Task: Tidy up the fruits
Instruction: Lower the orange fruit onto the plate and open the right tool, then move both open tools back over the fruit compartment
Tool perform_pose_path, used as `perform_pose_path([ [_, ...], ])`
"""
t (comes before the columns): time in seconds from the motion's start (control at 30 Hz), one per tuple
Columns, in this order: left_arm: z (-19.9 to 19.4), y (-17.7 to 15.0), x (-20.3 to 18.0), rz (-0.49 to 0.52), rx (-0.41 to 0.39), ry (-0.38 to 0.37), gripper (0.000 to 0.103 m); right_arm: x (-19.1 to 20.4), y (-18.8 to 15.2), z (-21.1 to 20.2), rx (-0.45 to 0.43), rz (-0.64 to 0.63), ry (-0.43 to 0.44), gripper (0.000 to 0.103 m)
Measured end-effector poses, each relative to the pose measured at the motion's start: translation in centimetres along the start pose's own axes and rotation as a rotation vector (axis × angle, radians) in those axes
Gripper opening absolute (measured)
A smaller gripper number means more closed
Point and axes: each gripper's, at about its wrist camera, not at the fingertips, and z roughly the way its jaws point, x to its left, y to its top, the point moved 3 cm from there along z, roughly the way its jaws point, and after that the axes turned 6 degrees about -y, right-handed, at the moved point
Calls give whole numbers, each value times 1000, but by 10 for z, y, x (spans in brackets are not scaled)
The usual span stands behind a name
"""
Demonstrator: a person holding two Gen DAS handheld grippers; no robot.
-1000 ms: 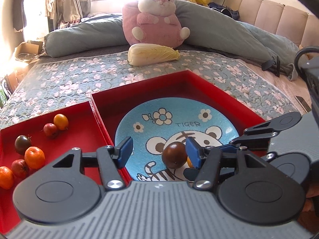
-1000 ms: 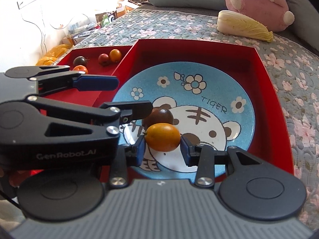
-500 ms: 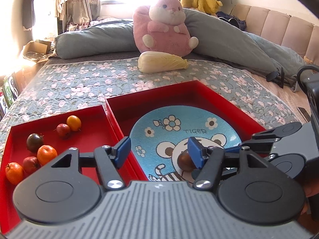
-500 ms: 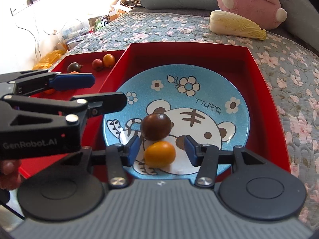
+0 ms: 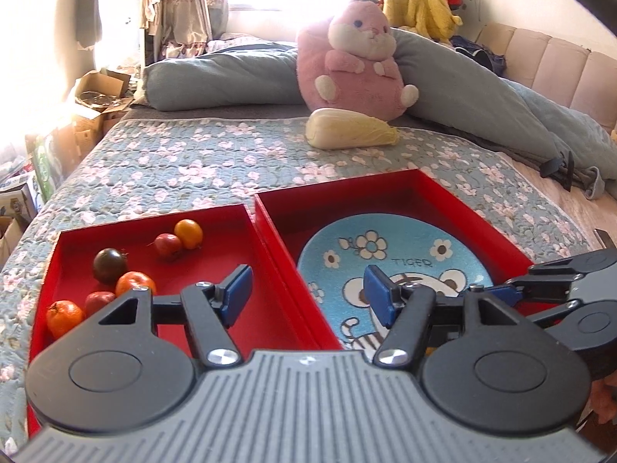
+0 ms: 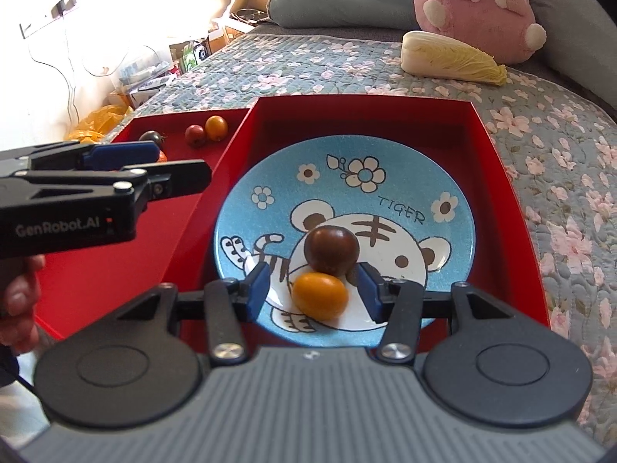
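On the blue tiger plate (image 6: pixel 385 177) in the right red tray (image 6: pixel 497 162), a dark brown tomato (image 6: pixel 331 249) touches an orange tomato (image 6: pixel 320 295). My right gripper (image 6: pixel 314 289) is open around the orange tomato, its pads clear of it. My left gripper (image 5: pixel 308 293) is open and empty, above the wall between the two trays. The left red tray (image 5: pixel 216 270) holds several small tomatoes, among them a dark one (image 5: pixel 110 265) and a yellow-orange one (image 5: pixel 188 233). The plate (image 5: pixel 385 239) shows partly in the left wrist view, where the fingers hide its fruits.
The trays sit on a floral quilt (image 5: pixel 193 169). A napa cabbage (image 5: pixel 351 135) and a pink plush (image 5: pixel 358 65) lie behind them, backed by grey-blue pillows. Cardboard boxes (image 5: pixel 100 92) stand beside the bed. A hand (image 6: pixel 19 301) holds the left gripper (image 6: pixel 183 162).
The right gripper has opened and let the orange tomato down on the plate. The left gripper has drawn back and to the left, away from the dark tomato.
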Motion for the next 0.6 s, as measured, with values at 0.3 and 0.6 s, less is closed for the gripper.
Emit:
perform_pose_path([
  [0.3,-13,-7,27,-26,17,89,69,19,18,-14,-86,7,27,52],
  [0.6,-20,-19,54,-31,45,159,69,59,42,-18,-150,-47,125,52],
])
